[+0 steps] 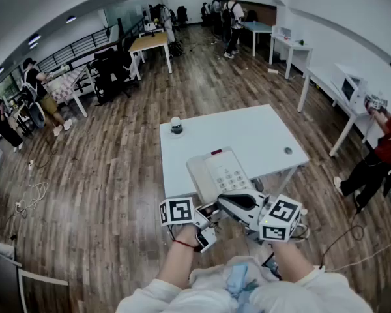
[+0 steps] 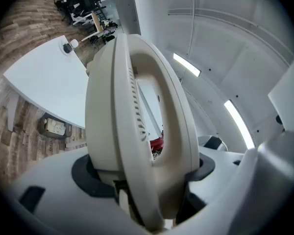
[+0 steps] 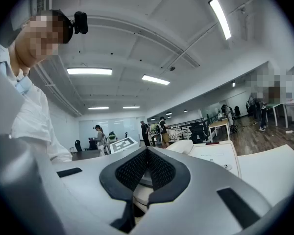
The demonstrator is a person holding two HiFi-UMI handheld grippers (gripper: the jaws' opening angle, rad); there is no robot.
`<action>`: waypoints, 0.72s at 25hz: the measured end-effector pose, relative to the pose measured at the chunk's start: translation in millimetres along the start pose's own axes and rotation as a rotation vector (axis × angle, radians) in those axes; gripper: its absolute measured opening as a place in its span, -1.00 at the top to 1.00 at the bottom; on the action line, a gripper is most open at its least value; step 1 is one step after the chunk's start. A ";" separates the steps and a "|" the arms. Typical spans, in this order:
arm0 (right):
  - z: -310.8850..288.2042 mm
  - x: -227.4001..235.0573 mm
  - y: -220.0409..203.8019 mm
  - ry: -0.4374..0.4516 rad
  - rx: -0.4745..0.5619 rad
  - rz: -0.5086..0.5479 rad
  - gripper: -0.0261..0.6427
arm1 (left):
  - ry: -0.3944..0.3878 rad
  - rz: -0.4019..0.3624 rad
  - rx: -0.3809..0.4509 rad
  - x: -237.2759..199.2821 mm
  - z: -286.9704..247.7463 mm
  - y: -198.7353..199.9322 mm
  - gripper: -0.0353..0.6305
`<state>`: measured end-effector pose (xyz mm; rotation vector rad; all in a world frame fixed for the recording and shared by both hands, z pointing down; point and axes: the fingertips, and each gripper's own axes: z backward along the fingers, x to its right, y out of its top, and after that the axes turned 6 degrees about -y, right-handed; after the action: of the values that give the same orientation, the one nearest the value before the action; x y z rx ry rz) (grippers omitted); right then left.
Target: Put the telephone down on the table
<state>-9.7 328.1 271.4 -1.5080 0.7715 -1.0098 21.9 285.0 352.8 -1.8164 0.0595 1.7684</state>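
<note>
A: Handset (image 1: 240,203) whereabouts, head view?
B: Lifted at the table (image 1: 247,132) edge, just before the telephone base (image 1: 223,170).
A: Left gripper view?
B: Left gripper (image 2: 147,180) clamps it, jaws wide.
A: Right gripper view?
B: Right gripper (image 3: 146,169) pressed together, nothing visibly held. Next, I judge: lower handset, then release.

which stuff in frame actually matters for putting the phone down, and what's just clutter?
Job in hand:
- telephone, clamped in the left tool
- right tool, shut, close by the phone
- white table, the drop spot

Lying about:
- small jar at the table's far left corner
- small round thing near its right edge
- floor cables
</note>
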 end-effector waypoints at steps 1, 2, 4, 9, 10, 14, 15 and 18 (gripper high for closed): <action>-0.5 1.4 -1.2 -0.001 -0.003 0.006 0.83 | -0.005 0.001 0.005 -1.0 -1.0 0.5 -0.22; -1.0 2.6 -2.4 -0.002 -0.005 0.011 0.83 | -0.007 0.001 0.009 -2.4 -1.6 1.0 -0.22; -2.1 4.8 -4.7 -0.001 -0.008 0.016 0.83 | -0.008 0.001 0.015 -5.0 -2.2 1.8 -0.22; -1.5 4.7 -7.2 0.005 -0.016 0.007 0.83 | -0.012 0.025 0.019 -5.1 -2.5 -1.6 -0.22; -0.8 4.1 -8.0 0.005 -0.018 0.004 0.83 | -0.010 0.021 0.017 -5.7 -2.2 -2.7 -0.22; 2.1 3.0 -11.8 0.002 -0.021 -0.004 0.83 | -0.010 0.027 0.013 -7.3 -2.1 -7.7 -0.22; 2.1 2.7 -12.0 0.004 -0.023 -0.006 0.83 | -0.011 0.029 0.012 -7.5 -2.1 -7.9 -0.22; 2.1 -0.8 -12.6 0.018 -0.025 -0.006 0.83 | -0.011 0.031 0.007 -8.7 -1.2 -9.0 -0.22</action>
<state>-8.8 331.9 283.6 -1.5254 0.7950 -1.0232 25.9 288.7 364.1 -1.8097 0.0903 1.7970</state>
